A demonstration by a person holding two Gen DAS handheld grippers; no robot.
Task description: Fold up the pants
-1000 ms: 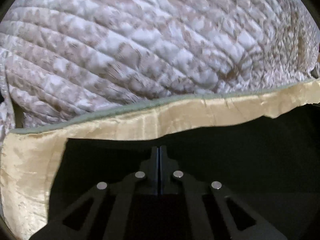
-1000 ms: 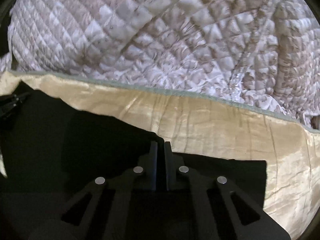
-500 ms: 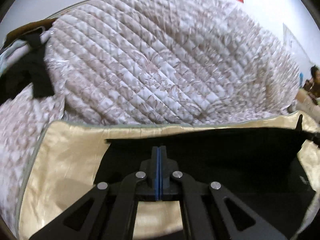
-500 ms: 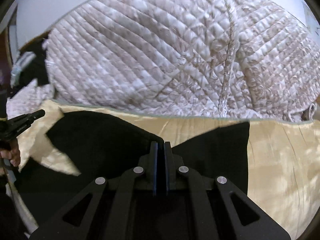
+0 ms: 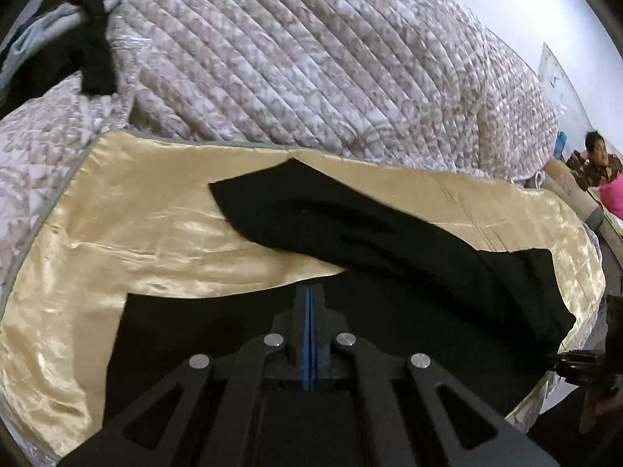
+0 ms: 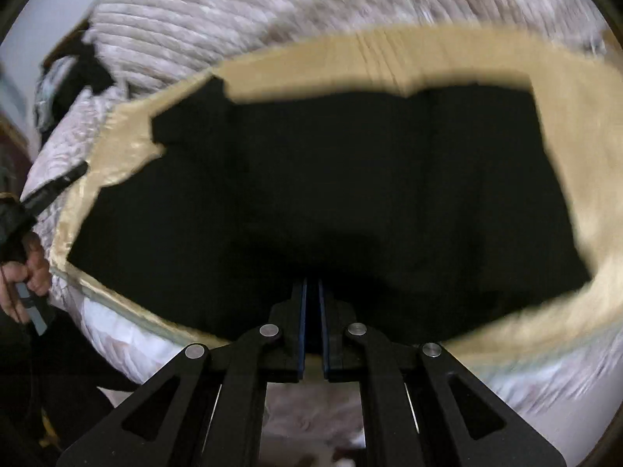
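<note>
A: Where are the pants (image 5: 389,241)?

B: Black, spread over the gold satin sheet (image 5: 148,233), filling the middle and lower half of both wrist views. One leg runs up toward the upper left of the left view.

A: And the left gripper (image 5: 308,292)?

B: Bottom centre, jaws pressed together. Black cloth lies right at the tips, but I cannot tell if any is pinched.

A: The right gripper (image 6: 312,286)?

B: Also bottom centre of its blurred view, nearly closed with a thin dark slit between the blue pads; black fabric seems caught there.

A: Anything else?

B: A quilted cover (image 5: 311,58) heaped behind, and a hand (image 6: 23,272) at the left edge.
</note>
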